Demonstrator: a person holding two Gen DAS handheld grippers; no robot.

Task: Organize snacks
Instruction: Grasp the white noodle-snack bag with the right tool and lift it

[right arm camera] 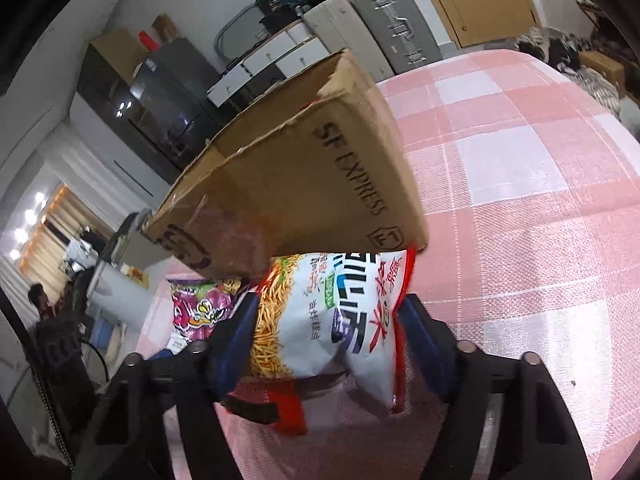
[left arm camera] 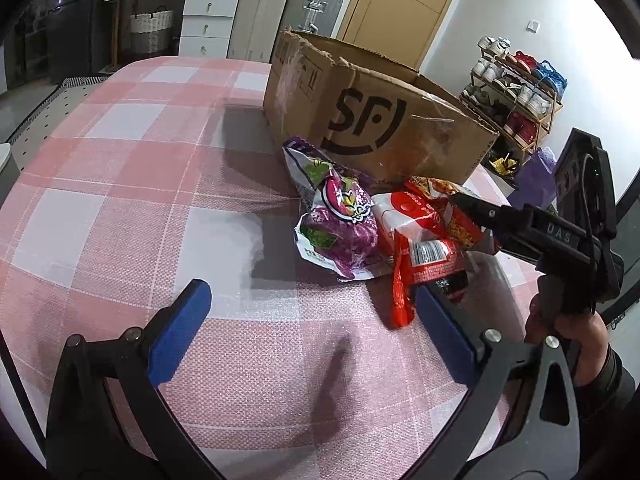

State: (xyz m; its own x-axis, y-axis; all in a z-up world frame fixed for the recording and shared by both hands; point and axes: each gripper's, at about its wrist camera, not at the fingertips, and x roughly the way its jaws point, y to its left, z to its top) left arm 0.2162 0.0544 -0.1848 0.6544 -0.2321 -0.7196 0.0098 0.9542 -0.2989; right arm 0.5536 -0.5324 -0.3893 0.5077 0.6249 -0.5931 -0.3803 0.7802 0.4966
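Progress is at an early stage, judging by the layout: the cardboard box (left arm camera: 380,120) stands on the counter (left arm camera: 140,184) with its top open, its inside is out of view, and every snack you can see lies outside it, at the foot of its near wall. Treat the box as the likely destination; the pictures do not confirm it.

Your right tongs (right arm camera: 326,340) are clenched on the noodle snack bag (right arm camera: 320,320), blue pads pressing both sides. The bag's long axis runs along the tongs, away from you toward the box; its far end touches or tucks under the box's bottom corner.

The purple snack bag (left arm camera: 340,224) lies crumpled beside it, long axis running from the box wall out toward your left tongs. A red snack bag (left arm camera: 428,272) sits just beside both, partly under the noodle bag.

Your left tongs (left arm camera: 312,328) are released, holding nothing, short of the pile.
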